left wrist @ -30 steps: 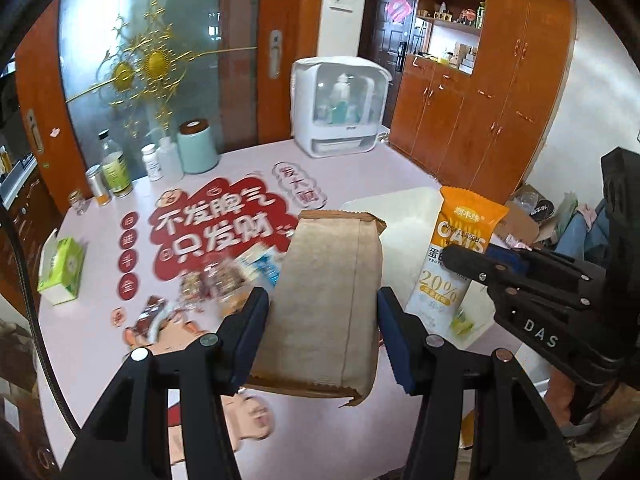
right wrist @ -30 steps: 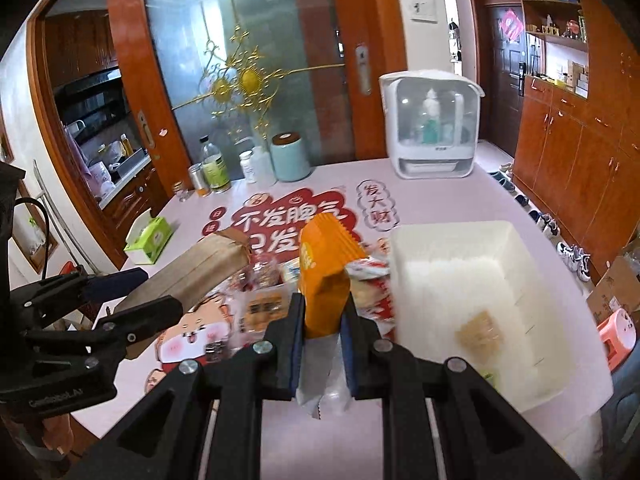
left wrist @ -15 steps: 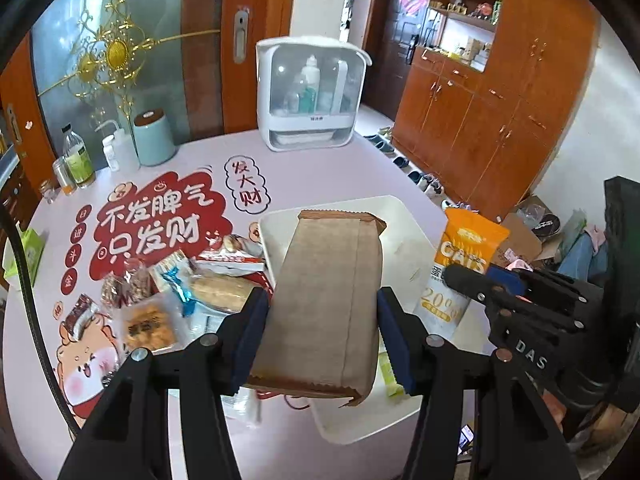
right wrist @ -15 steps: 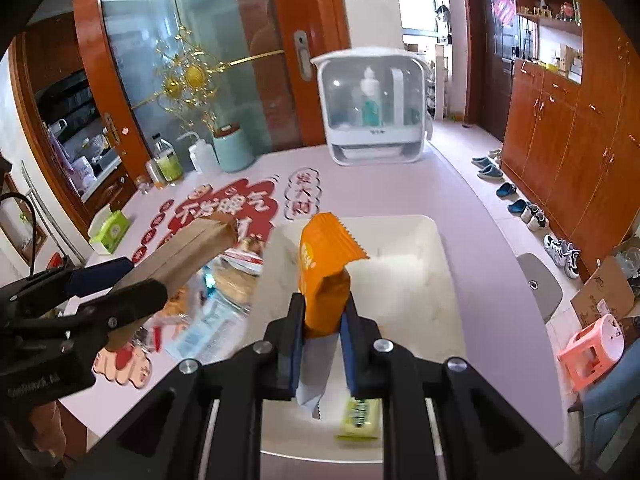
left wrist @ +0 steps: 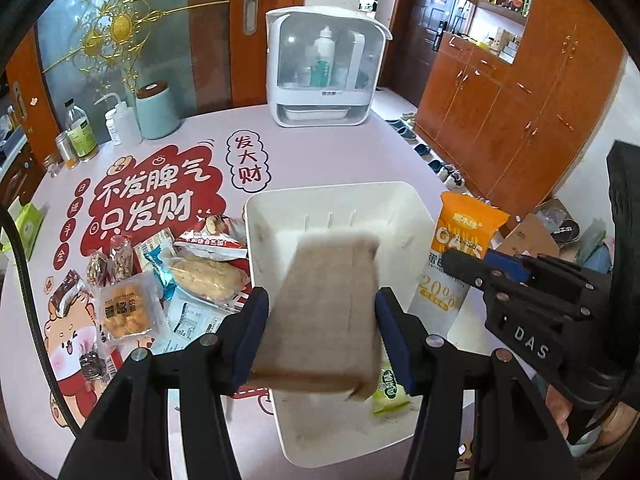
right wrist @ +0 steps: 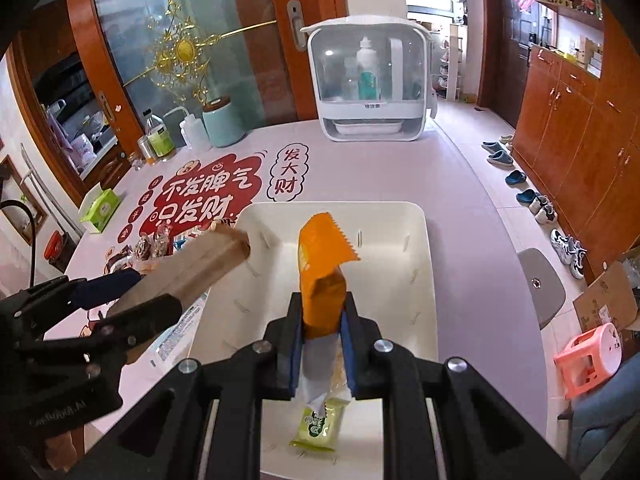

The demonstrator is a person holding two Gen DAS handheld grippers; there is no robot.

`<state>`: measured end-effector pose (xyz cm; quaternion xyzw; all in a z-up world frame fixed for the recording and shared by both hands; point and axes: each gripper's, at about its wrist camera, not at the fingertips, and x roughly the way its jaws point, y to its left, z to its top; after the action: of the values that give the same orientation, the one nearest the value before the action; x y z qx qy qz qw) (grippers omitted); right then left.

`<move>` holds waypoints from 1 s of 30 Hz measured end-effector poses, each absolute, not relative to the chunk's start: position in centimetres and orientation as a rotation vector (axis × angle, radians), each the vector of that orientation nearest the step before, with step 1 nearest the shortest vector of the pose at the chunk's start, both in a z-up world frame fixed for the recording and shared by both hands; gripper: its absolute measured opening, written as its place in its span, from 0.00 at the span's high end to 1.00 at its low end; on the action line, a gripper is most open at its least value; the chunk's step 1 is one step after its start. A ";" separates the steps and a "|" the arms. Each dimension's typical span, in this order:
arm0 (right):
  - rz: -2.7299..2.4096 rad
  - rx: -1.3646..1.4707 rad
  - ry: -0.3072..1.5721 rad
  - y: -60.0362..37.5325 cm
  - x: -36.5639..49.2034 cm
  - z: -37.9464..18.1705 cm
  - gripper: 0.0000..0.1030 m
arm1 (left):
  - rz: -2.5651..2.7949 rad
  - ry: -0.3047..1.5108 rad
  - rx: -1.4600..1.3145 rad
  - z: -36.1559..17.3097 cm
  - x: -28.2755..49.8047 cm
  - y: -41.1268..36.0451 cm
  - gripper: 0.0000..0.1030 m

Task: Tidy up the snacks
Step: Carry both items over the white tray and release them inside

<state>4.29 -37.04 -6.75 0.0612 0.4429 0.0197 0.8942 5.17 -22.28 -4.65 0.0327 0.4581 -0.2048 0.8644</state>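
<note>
My left gripper (left wrist: 318, 332) is shut on a brown paper snack pack (left wrist: 324, 312) and holds it over the white bin (left wrist: 336, 200). My right gripper (right wrist: 320, 340) is shut on an orange and white oat snack bag (right wrist: 320, 284), also above the bin (right wrist: 360, 212). From the left wrist view, the orange bag (left wrist: 460, 248) hangs by the bin's right edge in the right gripper (left wrist: 496, 268). The right wrist view shows the brown pack (right wrist: 192, 268) at the bin's left rim. A small green packet (right wrist: 318, 426) lies on the bin floor.
Several loose snack packets (left wrist: 160, 280) lie on the pink table left of the bin. A white dispenser cabinet (left wrist: 324, 64), a teal canister (left wrist: 158, 110) and bottles (left wrist: 80, 132) stand at the back. A green tissue box (right wrist: 100, 208) sits at the left edge. Wooden cupboards (left wrist: 520, 112) line the right wall.
Both grippers have carried their packs to the right from over the loose snacks to above the white bin, and sunk a little. Both grips are unchanged.
</note>
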 end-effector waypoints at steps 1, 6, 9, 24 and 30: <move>0.040 0.130 0.922 -37.2 4.5 -6.9 0.81 | -0.426 0.962 0.072 -4.7 5.2 -22.3 0.39; 0.034 0.149 0.954 -37.6 5.6 -7.6 0.48 | -0.416 0.944 0.069 -4.4 4.9 -22.2 0.08; 0.034 0.152 0.948 -37.8 5.6 -7.7 0.48 | -0.400 0.950 0.097 -4.4 4.8 -22.5 0.08; 0.024 0.187 0.984 -38.4 5.6 -8.6 0.48 | -0.379 0.961 0.112 -4.5 4.5 -22.6 0.07; 0.037 0.182 0.981 -37.9 5.1 -8.4 0.48 | -0.376 0.954 0.118 -4.1 4.1 -22.3 0.07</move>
<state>5.14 -37.88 -8.40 0.0872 0.4703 0.0175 0.8780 4.11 -22.30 -4.13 0.0565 0.4562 -0.1797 0.8697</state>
